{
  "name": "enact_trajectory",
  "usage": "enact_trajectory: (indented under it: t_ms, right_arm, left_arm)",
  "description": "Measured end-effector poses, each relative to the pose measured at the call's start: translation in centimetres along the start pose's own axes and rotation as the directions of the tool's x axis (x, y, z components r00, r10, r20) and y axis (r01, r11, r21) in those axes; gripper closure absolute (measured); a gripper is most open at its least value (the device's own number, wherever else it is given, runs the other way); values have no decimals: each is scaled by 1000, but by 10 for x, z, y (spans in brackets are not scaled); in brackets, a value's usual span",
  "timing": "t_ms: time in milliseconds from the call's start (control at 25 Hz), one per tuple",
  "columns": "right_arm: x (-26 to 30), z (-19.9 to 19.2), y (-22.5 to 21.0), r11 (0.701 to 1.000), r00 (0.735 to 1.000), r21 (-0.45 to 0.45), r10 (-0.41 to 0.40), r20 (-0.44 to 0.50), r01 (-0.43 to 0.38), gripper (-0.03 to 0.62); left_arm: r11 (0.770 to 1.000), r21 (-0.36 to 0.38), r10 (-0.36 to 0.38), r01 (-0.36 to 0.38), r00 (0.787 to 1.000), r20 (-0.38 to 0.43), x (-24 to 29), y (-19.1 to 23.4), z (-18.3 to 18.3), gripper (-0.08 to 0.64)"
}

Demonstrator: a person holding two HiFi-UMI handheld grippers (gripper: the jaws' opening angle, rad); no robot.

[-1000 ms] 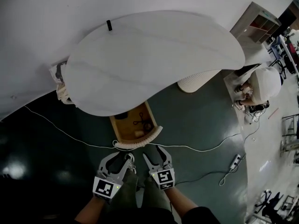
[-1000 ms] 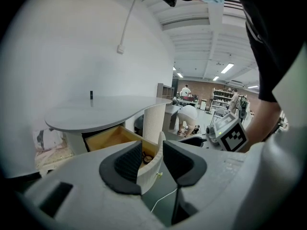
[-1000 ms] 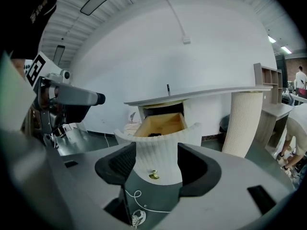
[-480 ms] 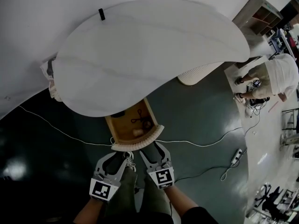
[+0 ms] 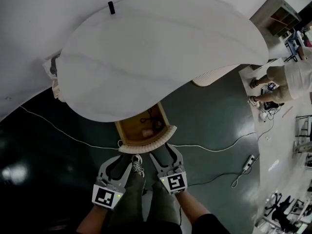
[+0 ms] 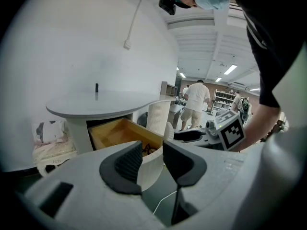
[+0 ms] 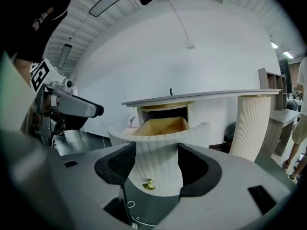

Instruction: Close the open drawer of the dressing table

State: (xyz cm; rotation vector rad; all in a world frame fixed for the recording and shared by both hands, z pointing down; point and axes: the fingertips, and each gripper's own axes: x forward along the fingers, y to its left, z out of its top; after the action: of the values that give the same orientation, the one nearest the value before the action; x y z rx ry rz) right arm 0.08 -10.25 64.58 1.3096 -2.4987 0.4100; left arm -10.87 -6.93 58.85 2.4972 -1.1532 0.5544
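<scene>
The dressing table's white top [image 5: 156,52] overhangs an open wooden drawer [image 5: 141,130] with a curved, ribbed white front [image 5: 146,145]. Dark small items lie inside it. My left gripper [image 5: 121,160] and right gripper [image 5: 163,154] hover side by side just in front of that front, both open and holding nothing. In the right gripper view the ribbed front [image 7: 158,147] and its brass knob [image 7: 149,183] fill the gap of the right gripper [image 7: 156,164]. The left gripper [image 6: 153,159] points at the front's left end [image 6: 151,169]. I cannot tell whether either touches it.
A white cable [image 5: 63,133] runs across the dark floor under the drawer to a power strip [image 5: 246,165]. A ribbed white pedestal [image 5: 214,74] carries the table's right side. A person [image 5: 287,77] stands at far right. A small black object [image 5: 111,7] stands on the tabletop.
Both grippers have sunk a little and come closer to the drawer front. The drawer stands out as far as before.
</scene>
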Motion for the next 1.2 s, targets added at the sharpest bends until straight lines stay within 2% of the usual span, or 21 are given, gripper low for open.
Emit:
enact_trajectory:
  t_ms: [720,1200]
  right_arm:
    - [71,29,-12,999,999,-44,-13,31,15,330]
    - [110,48,-20,994,997,-112,-5,71,13,316]
  left_arm:
    - [1000,-1,22,-22,999,36,8,58,12,430]
    - [999,35,15,-17,999,48,17,83,23,430]
